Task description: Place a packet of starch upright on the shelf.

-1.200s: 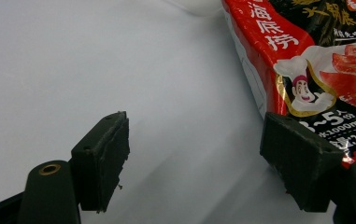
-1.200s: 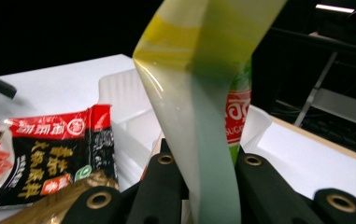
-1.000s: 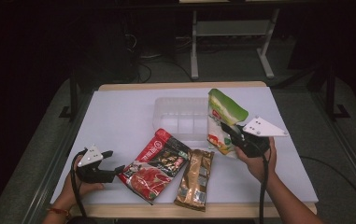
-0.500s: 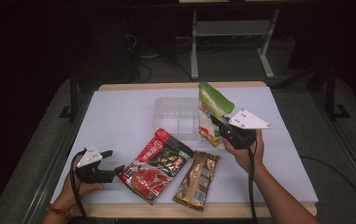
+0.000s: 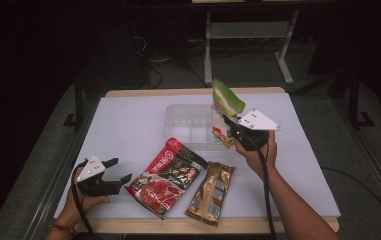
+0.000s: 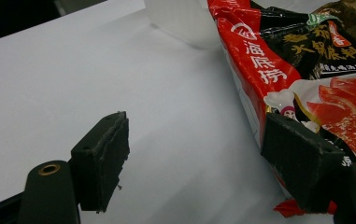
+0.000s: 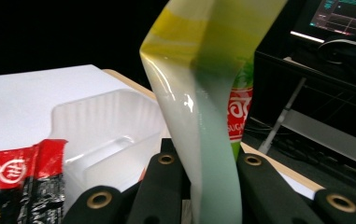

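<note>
While the right gripper [image 5: 229,126] pinches the green pouch [image 5: 226,100] upright over the clear tray [image 5: 188,112], keep the clamp firm, centre above a compartment, then lower. Left gripper [image 5: 121,170] rests spread beside the red packet [image 5: 167,176].

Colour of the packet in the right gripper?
Green and yellow packet with a red logo; right gripper view shows it best.

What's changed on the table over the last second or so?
The right tool, shut on the green packet, carried it left, over the clear tray's right end. The left tool stayed open beside the red packet; that and the brown packet lay unmoved.
</note>
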`<state>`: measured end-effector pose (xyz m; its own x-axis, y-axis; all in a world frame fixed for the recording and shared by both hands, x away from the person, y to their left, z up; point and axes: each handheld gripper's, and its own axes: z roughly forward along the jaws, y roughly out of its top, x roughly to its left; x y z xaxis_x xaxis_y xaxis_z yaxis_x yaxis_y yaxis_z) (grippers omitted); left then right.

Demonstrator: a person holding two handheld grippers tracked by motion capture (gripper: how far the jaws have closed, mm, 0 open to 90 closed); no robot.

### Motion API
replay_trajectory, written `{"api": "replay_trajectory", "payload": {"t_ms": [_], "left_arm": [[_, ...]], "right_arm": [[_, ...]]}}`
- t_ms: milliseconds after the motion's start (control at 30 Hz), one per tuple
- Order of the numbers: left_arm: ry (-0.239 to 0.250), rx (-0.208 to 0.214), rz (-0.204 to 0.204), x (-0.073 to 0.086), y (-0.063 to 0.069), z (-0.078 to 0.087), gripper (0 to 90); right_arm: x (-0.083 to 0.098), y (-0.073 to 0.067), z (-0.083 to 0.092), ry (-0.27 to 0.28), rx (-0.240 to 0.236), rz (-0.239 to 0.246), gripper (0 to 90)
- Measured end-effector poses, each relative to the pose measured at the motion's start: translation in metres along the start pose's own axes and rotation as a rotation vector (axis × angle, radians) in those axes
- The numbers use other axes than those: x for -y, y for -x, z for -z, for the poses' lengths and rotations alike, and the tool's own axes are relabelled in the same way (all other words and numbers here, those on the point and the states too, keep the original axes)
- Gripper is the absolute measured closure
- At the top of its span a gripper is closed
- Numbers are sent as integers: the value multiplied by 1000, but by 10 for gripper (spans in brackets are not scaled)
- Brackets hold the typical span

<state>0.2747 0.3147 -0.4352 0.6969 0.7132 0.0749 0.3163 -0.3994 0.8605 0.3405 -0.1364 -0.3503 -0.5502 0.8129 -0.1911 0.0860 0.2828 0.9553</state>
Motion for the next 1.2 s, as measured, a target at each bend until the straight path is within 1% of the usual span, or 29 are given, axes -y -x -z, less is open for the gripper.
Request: {"api": "replay_trajectory", "payload": {"t_ms": [100, 133, 167, 333, 367, 467, 500, 533, 567, 733, 933, 1000, 1200], "left_arm": [[0, 3, 0, 1, 0, 1, 228], [0, 3, -1, 1, 1, 1, 228], [-2, 3, -5, 1, 0, 1, 228], [-4, 10, -6, 1, 1, 1, 228], [-5, 12, -5, 1, 1, 1, 228], [-6, 14, -6, 2, 1, 1, 228], [-6, 15, -7, 2, 1, 1, 228], [-8, 16, -9, 2, 1, 1, 228], [-9, 19, -12, 2, 2, 0, 228], [-12, 22, -11, 2, 2, 0, 228], [-15, 28, -14, 1, 3, -2, 227], [-14, 29, -12, 1, 3, -2, 227], [-7, 36, -10, 0, 4, -3, 227]], "right_arm": [[0, 1, -7, 1, 5, -9, 843], [1, 1, -11, 5, 11, -13, 843], [1, 1, -11, 5, 11, -13, 843], [3, -2, -26, 2, 26, -14, 844], [5, -3, -32, -4, 29, -12, 843], [6, -4, -39, -10, 36, -17, 843], [6, -4, -39, -10, 36, -17, 843], [7, -4, -41, -8, 40, -19, 843], [8, -4, -45, -15, 53, -23, 844], [12, -2, -52, -24, 72, -20, 843], [17, 3, -60, -24, 109, -48, 844], [19, 2, -66, -32, 118, -38, 844], [25, -1, -74, -49, 137, -19, 843]]}}
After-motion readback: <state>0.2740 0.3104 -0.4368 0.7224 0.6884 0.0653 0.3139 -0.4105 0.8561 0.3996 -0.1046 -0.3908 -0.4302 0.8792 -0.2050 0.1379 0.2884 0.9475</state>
